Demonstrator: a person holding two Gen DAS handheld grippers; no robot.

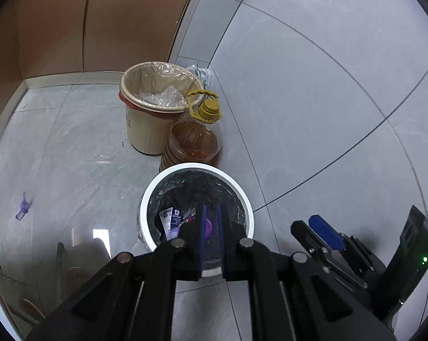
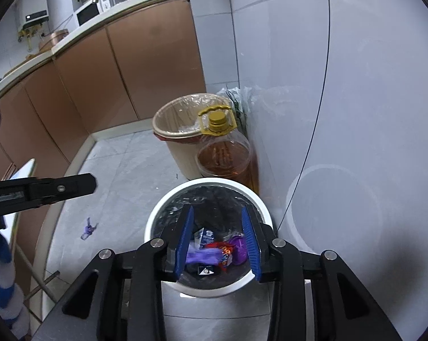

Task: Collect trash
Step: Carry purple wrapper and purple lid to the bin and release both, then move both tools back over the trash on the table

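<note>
A white trash bin (image 1: 246, 213) with a black liner stands on the floor by the wall; it also shows in the right wrist view (image 2: 154, 216). Inside lie wrappers: a purple one (image 2: 202, 255), a red one (image 2: 224, 251) and a small carton (image 2: 205, 234). My left gripper (image 1: 211, 213) hangs over the bin with its jaws a narrow gap apart and nothing between them. My right gripper (image 2: 217, 238) is open and empty above the bin mouth. A small purple wrapper (image 1: 23, 206) lies on the floor to the left, also in the right wrist view (image 2: 88, 228).
A beige bin (image 1: 145, 119) with a clear liner and a large oil bottle (image 1: 194, 142) with a yellow cap stand behind the white bin. Brown cabinets (image 2: 123, 65) run along the left. A tiled wall (image 2: 356, 113) is on the right.
</note>
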